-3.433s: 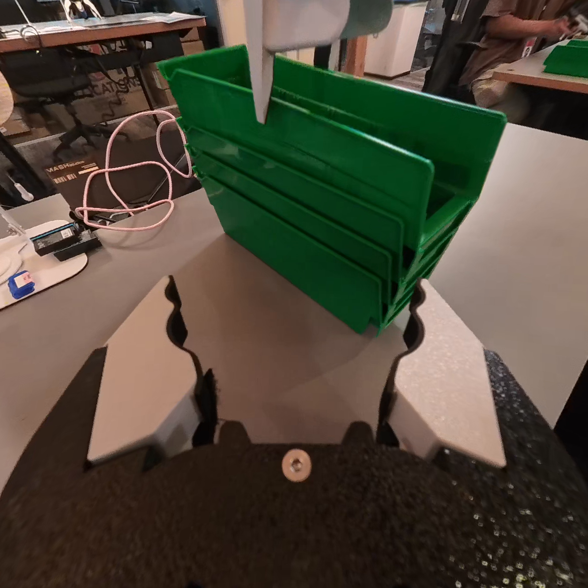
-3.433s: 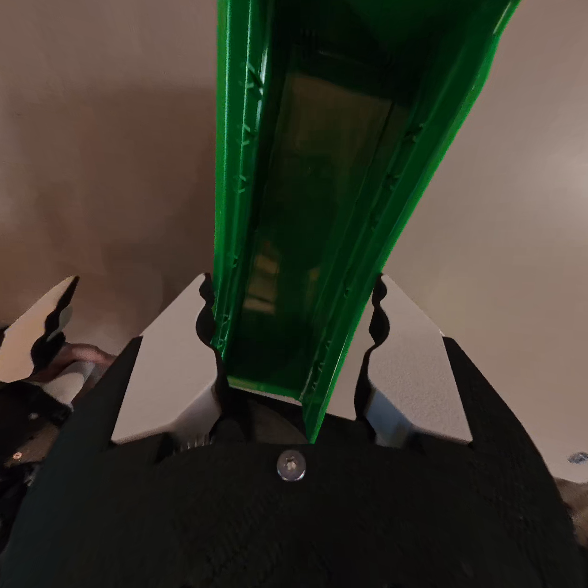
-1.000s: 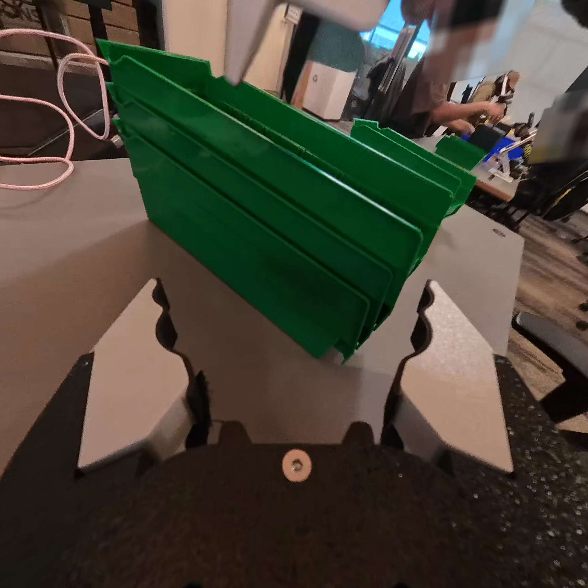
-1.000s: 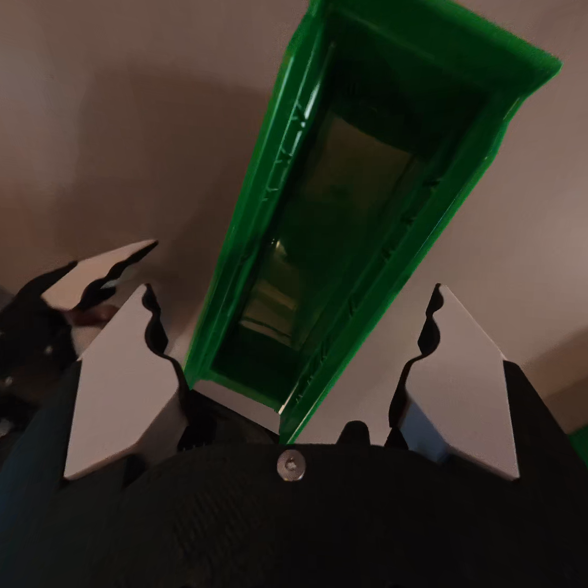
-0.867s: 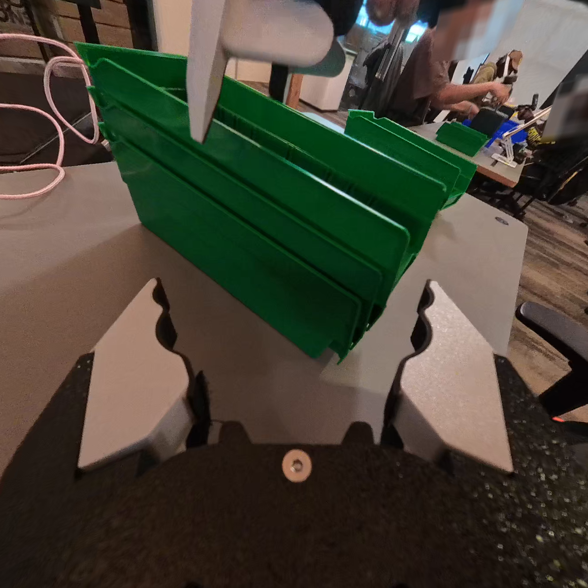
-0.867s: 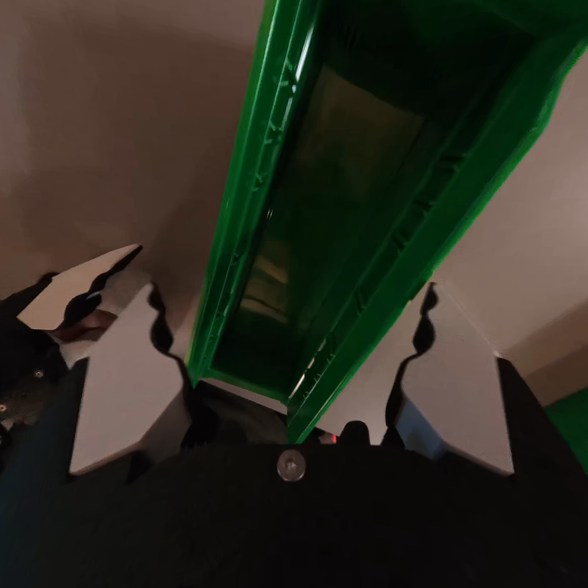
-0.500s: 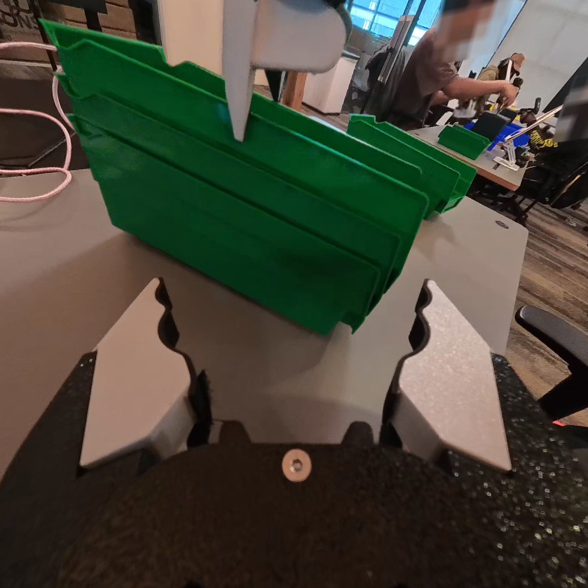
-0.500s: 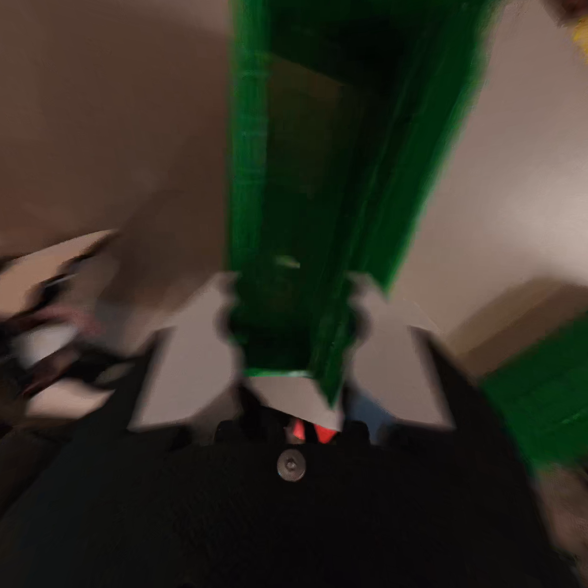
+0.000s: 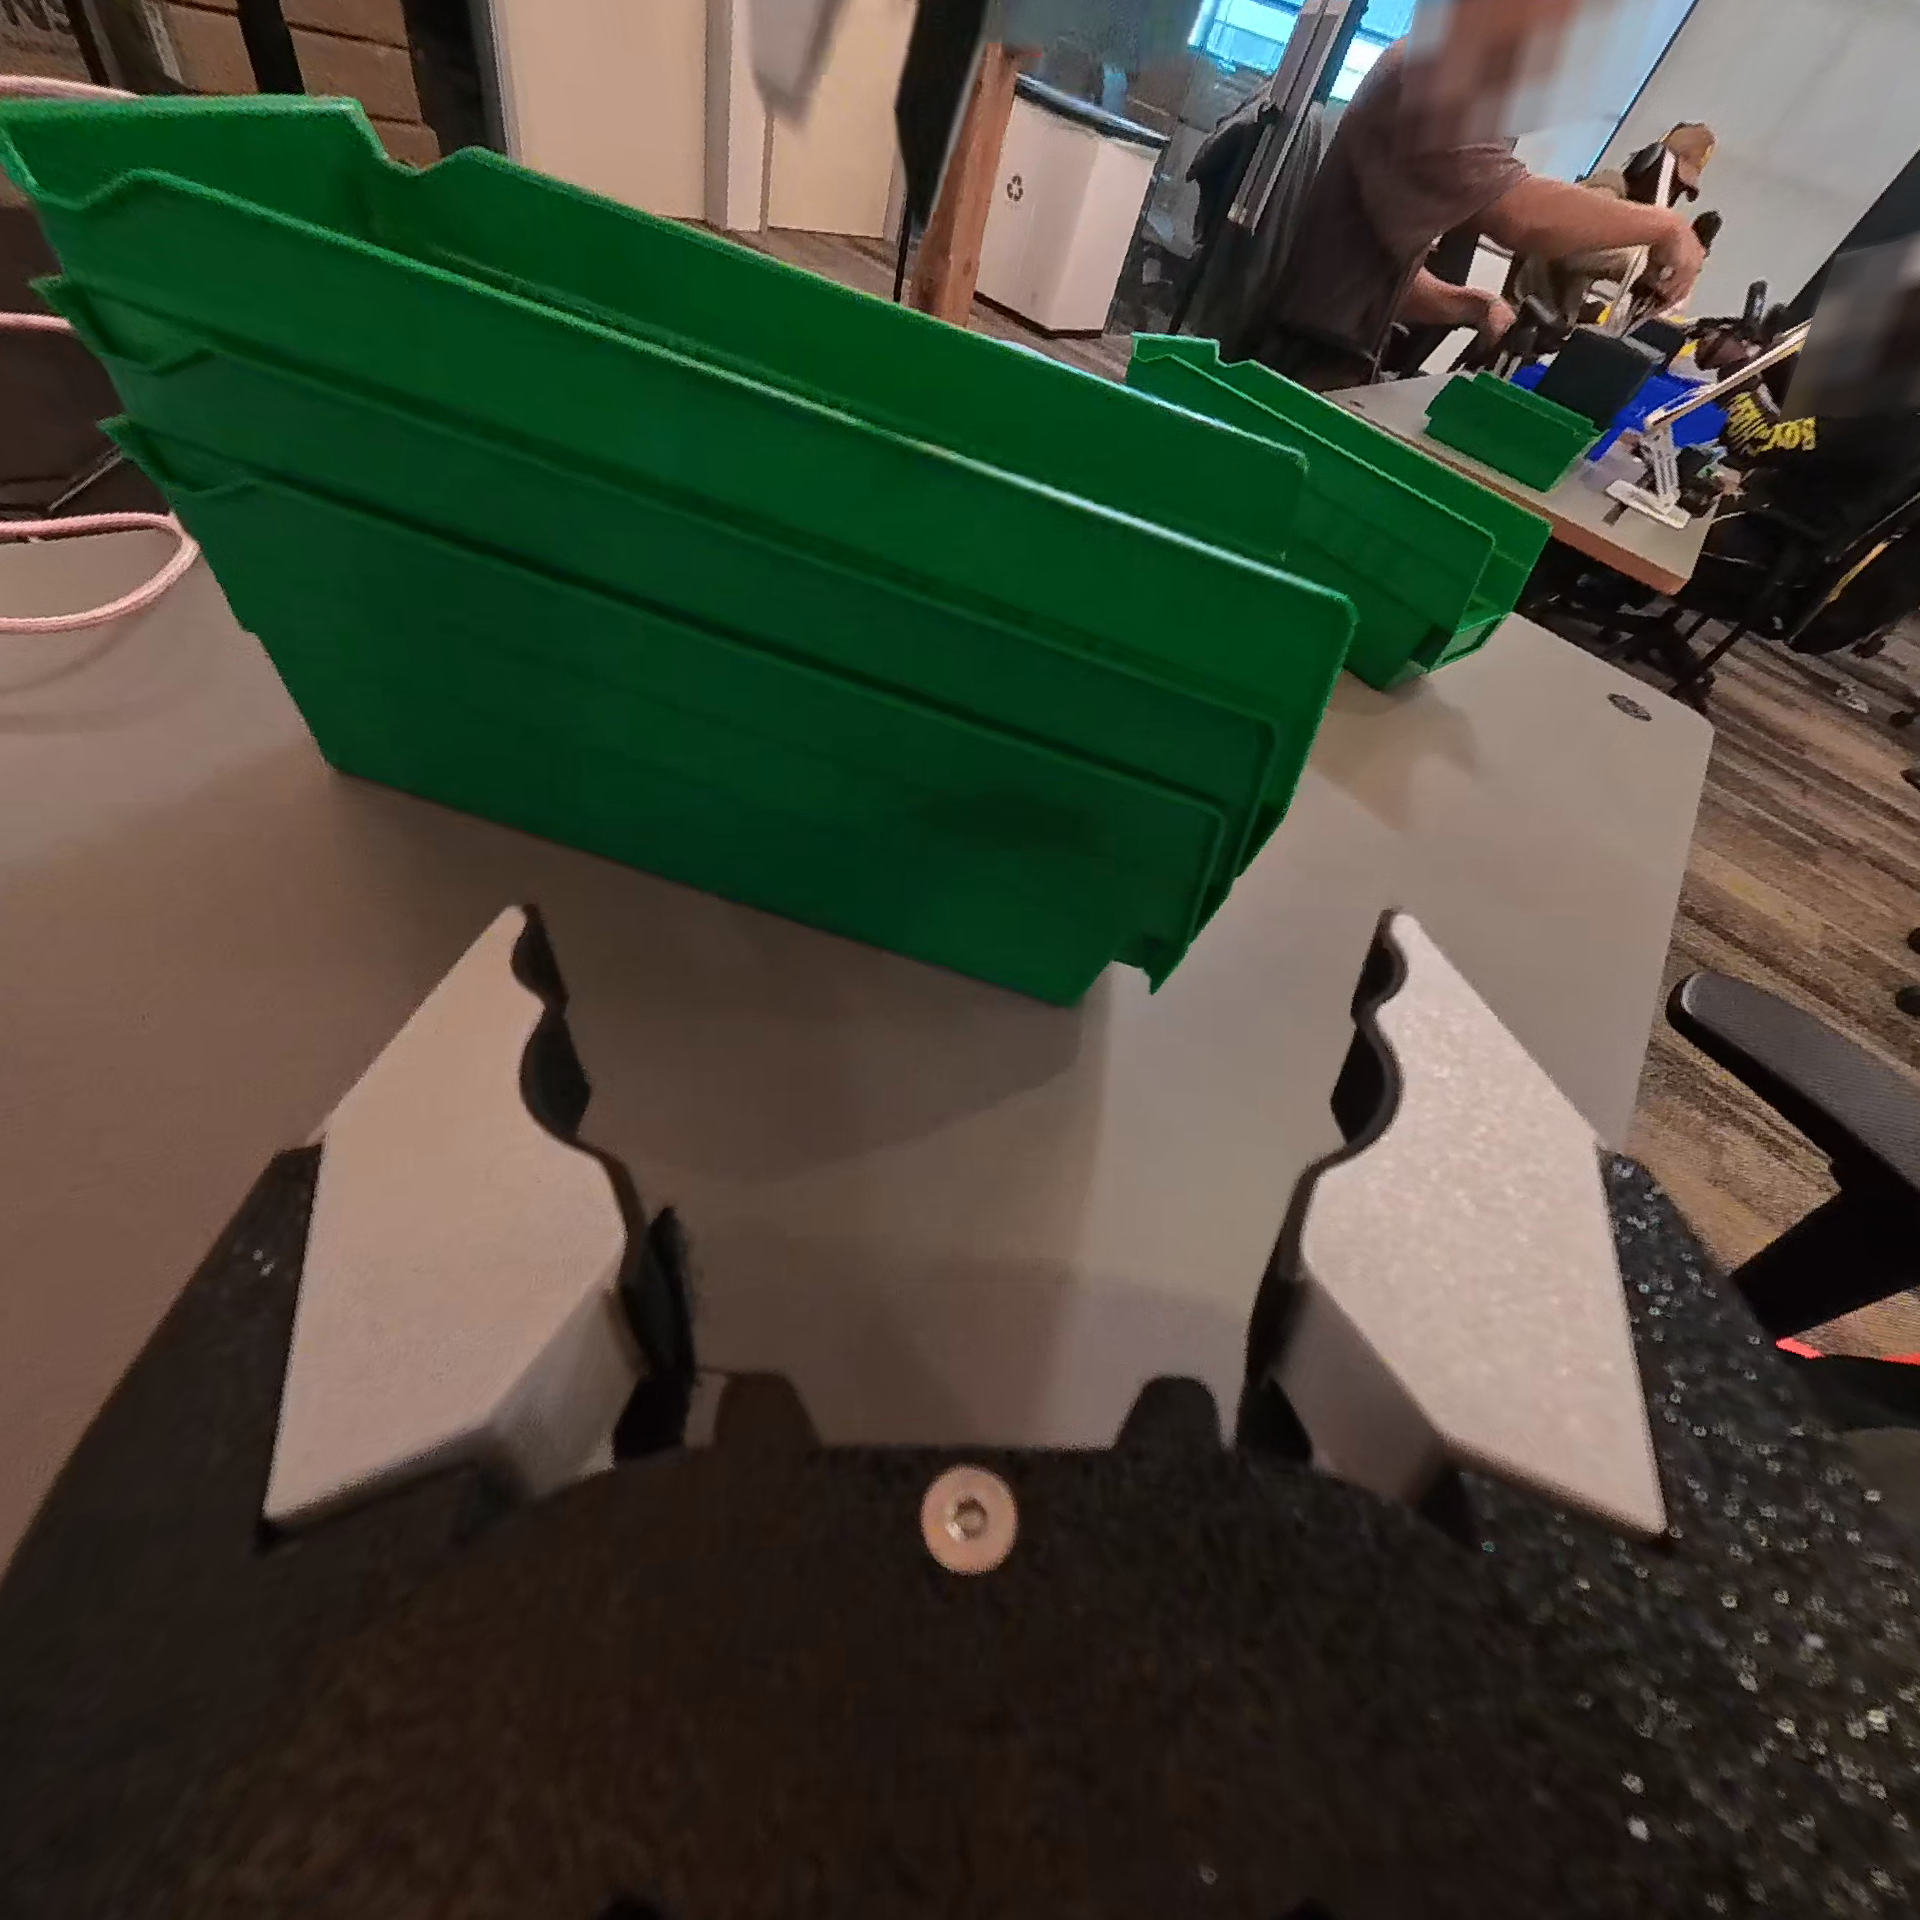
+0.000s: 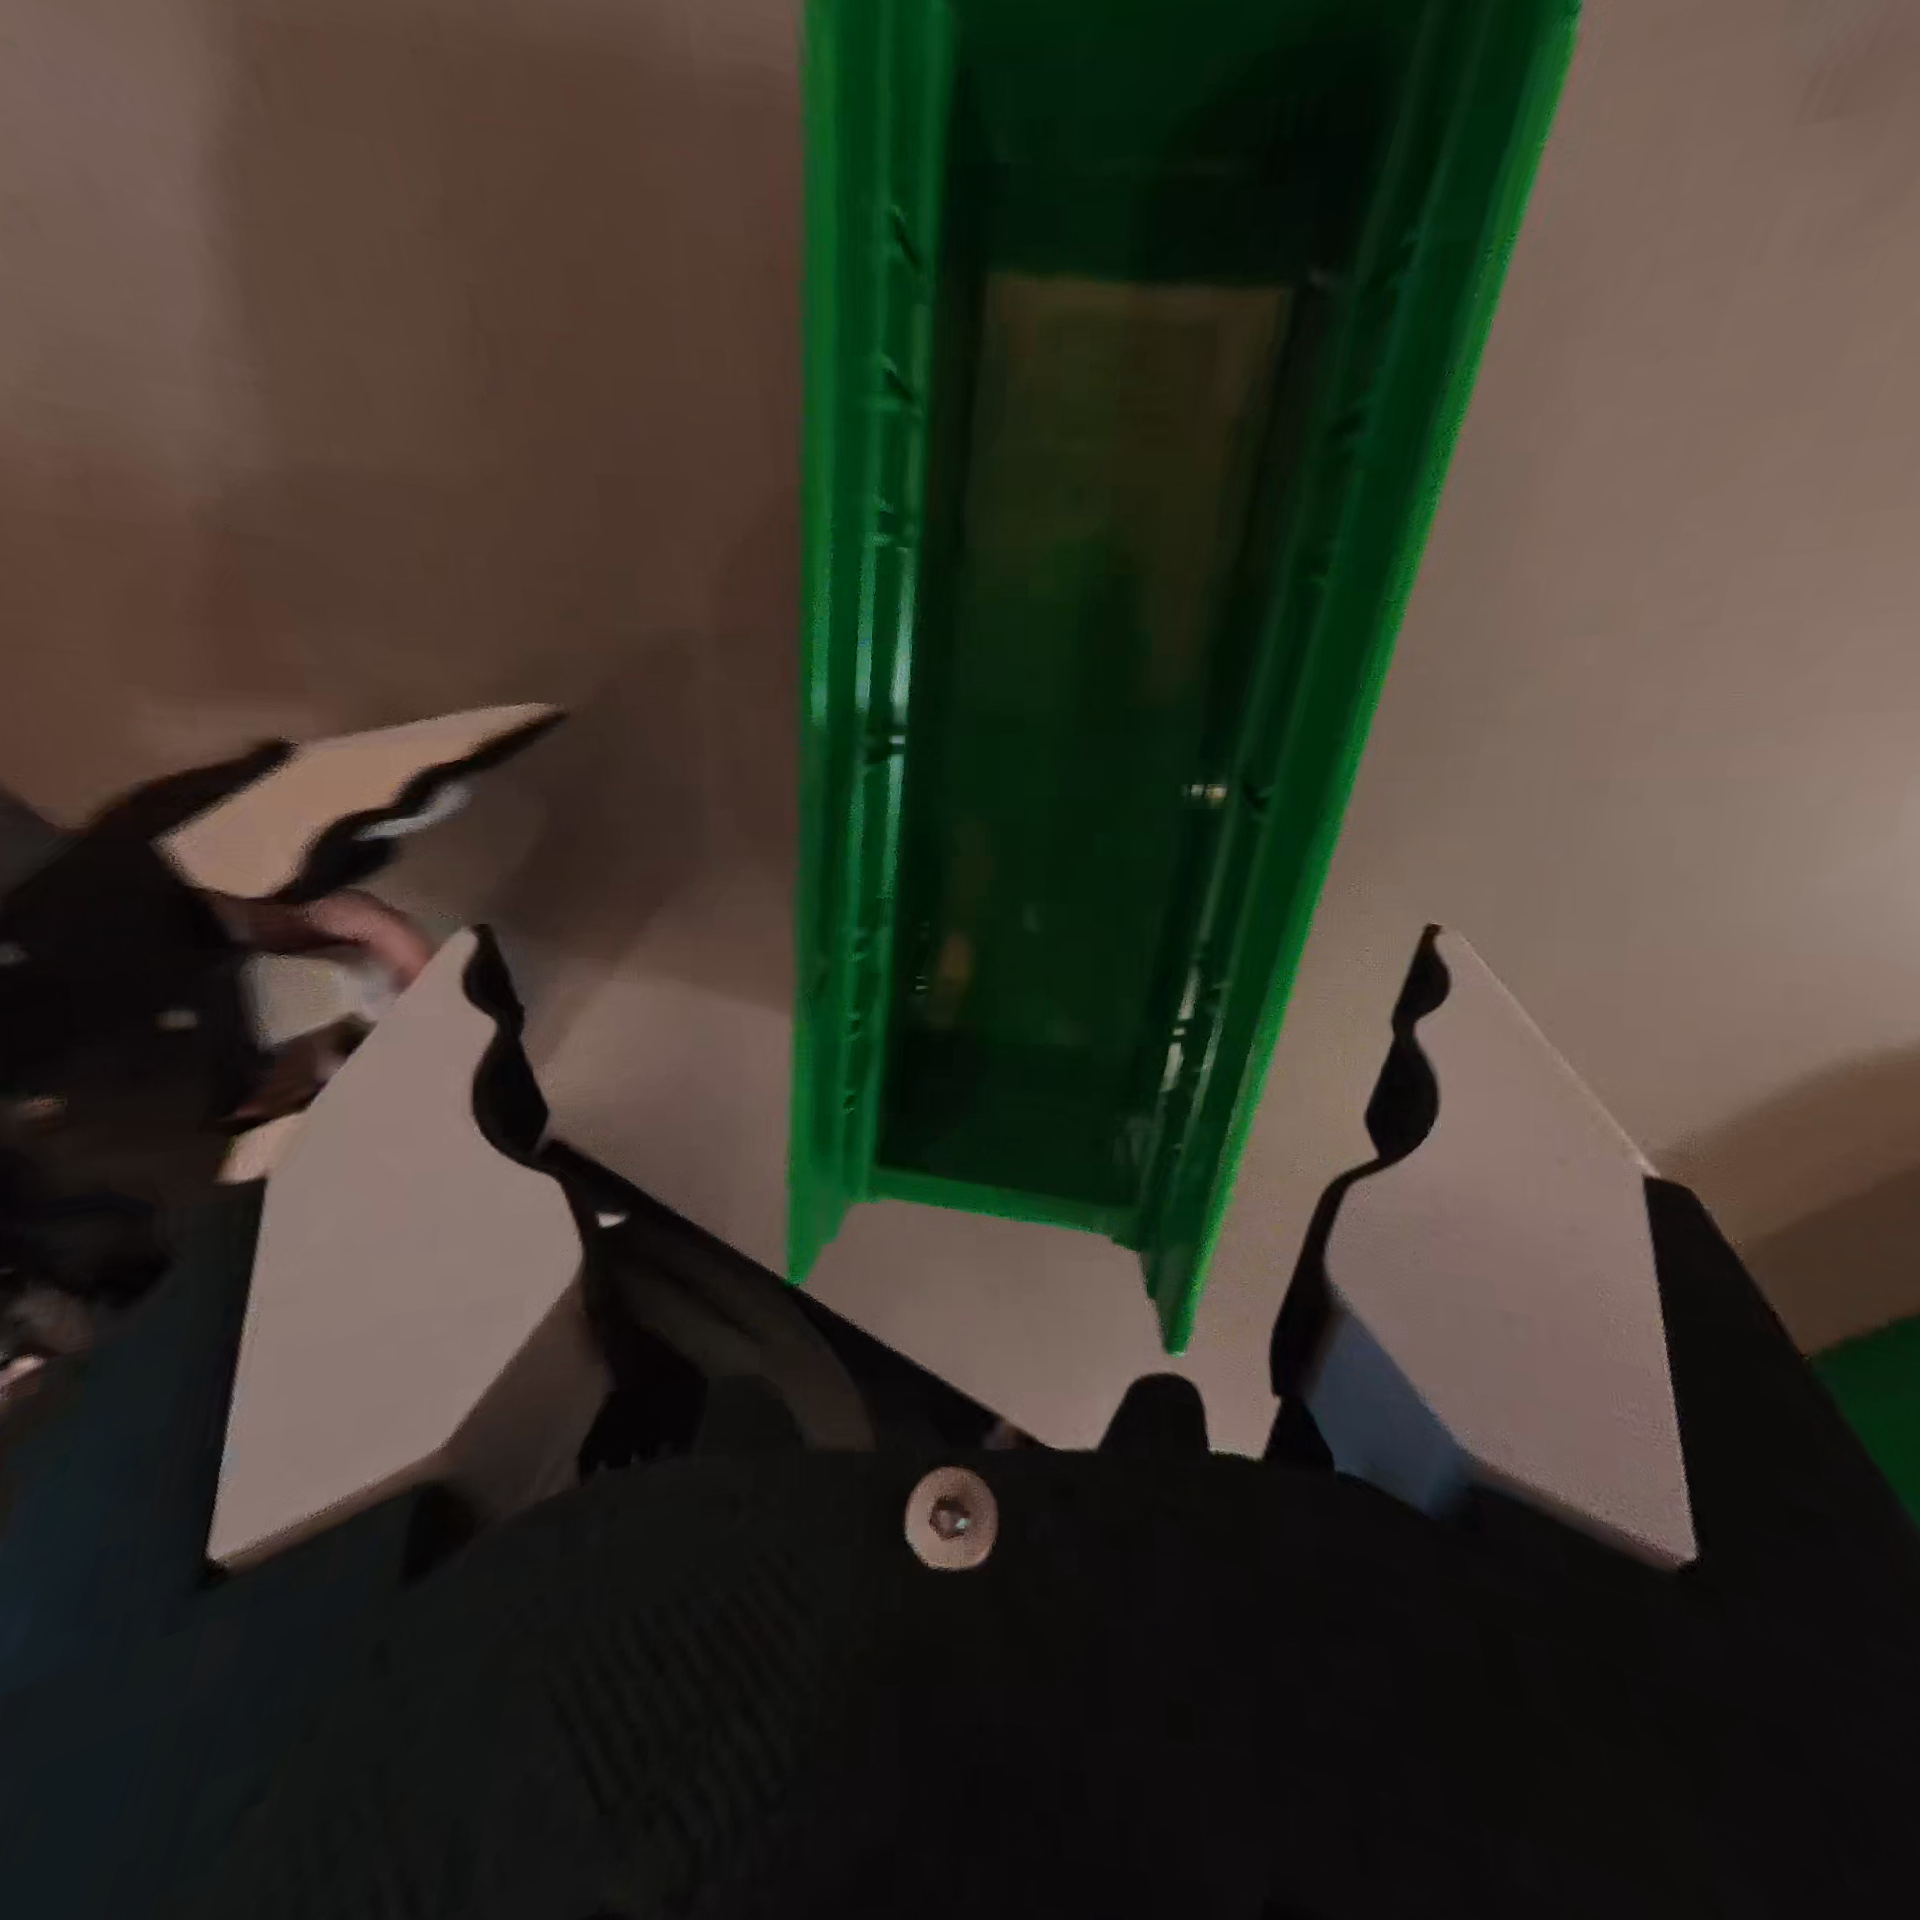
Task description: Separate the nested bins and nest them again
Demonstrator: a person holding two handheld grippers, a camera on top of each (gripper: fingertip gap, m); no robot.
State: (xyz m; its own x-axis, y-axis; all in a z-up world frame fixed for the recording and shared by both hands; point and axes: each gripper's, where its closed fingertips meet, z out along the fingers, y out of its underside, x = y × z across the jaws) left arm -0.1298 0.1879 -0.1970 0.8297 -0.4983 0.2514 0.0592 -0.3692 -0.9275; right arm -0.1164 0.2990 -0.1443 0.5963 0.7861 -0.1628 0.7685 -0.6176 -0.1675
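Note:
A stack of several nested green bins point(image 9: 727, 665) stands on the grey table point(image 9: 156, 935). My left gripper point(image 9: 956, 920) is open and empty, low over the table just in front of the stack's long side. In the right wrist view I look straight down into the top bin point(image 10: 1122, 623). My right gripper point(image 10: 956, 935) is open above the bin's near end, with one finger on each side and touching nothing. The left gripper also shows at the left of that view point(image 10: 364, 790). A blurred part of the right gripper point(image 9: 790, 42) shows at the top of the left wrist view.
More green bins point(image 9: 1392, 520) lie behind the stack at the right. A pink cord point(image 9: 94, 613) lies at the left. The table's right edge point(image 9: 1662, 883) is close, with a chair point(image 9: 1818, 1122) beyond. A person point(image 9: 1455, 208) works at another table far back.
Half a second ago the right gripper's fingers were drawn in around the bin's end. Now they are wide open and the gripper has risen. The stack now sits more side-on to the left gripper.

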